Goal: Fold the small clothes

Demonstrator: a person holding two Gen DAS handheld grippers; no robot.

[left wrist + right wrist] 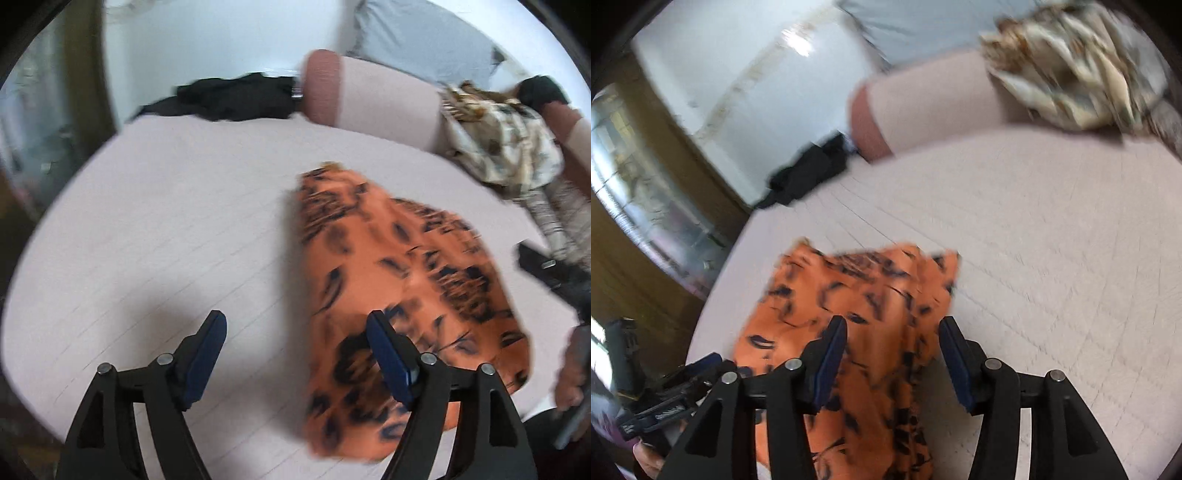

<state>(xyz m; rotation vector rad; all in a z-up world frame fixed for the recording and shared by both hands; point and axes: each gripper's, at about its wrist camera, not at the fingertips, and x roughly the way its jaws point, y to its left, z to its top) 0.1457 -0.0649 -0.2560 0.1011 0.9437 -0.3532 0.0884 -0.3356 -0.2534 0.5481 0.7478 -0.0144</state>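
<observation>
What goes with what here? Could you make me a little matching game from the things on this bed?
Things:
1. orange patterned garment
2. black clothing
3. pink bolster
4. beige floral garment

Places:
A. far edge of the bed, by the wall
B. heaped at the bolster's right end
C. spread on the sheet near both grippers
D. lying across the head of the bed

Pairs: 1-C, 2-A, 3-D, 4-B

Bed (147, 221) with pale pink quilted cover filled most of both views. Pink bolster (369, 96) lay along far edge; grey pillow (417, 33) behind it. White wall (746, 92) beyond, bright light patch on it. Brown-framed window (635, 192) at left. Black cloth heap (236, 96) at bed's far left corner.
</observation>
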